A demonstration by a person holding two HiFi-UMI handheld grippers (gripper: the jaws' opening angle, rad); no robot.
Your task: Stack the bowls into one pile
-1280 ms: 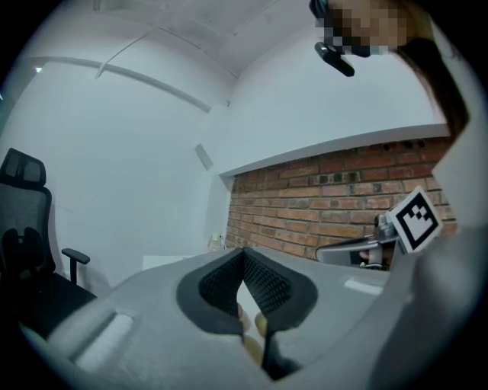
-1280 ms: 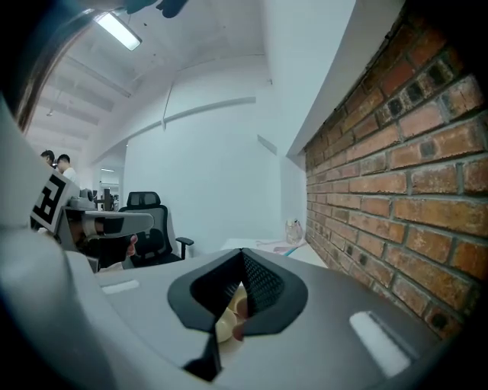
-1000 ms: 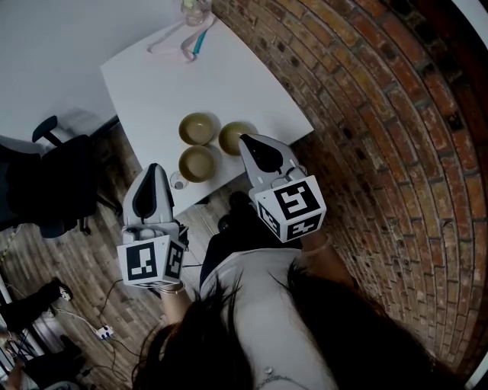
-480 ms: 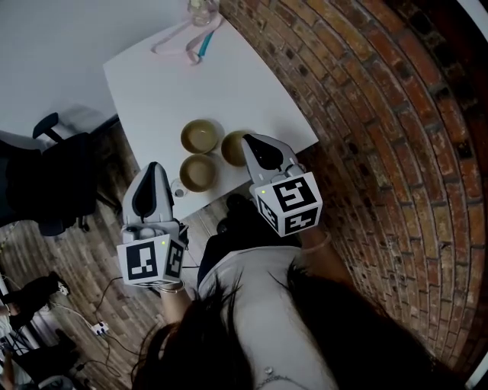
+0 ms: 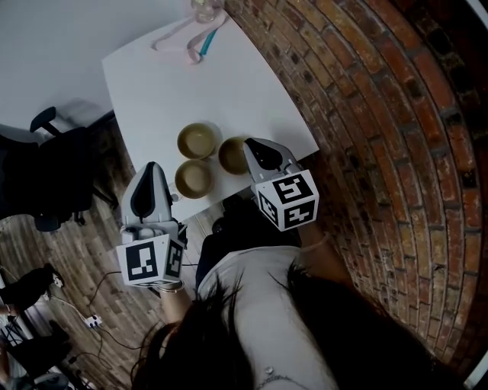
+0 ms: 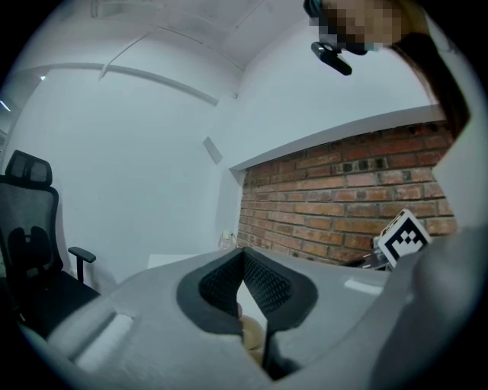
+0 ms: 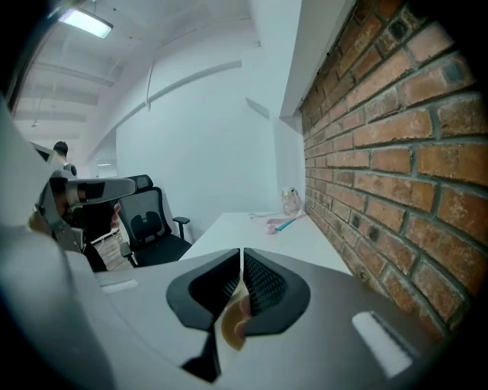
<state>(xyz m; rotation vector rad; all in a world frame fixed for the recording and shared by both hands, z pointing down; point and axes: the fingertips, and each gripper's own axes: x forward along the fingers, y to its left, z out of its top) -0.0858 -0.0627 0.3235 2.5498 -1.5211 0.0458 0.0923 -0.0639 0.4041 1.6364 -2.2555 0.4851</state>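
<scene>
Three tan bowls sit unstacked near the front edge of the white table: a far bowl, a near-left bowl and a near-right bowl. My left gripper is held off the table's front edge, left of the near-left bowl, with its jaws shut on nothing. My right gripper hangs over the near-right bowl's right rim, its jaws also shut and empty. A tan bowl shows below the right jaws.
A brick wall runs along the table's right side. A pink lanyard with a teal pen and a glass jar lie at the table's far end. A black office chair stands to the left on the wood floor.
The head view has drifted a little. My right gripper has edged forward over the near-right bowl. The left gripper has hardly moved.
</scene>
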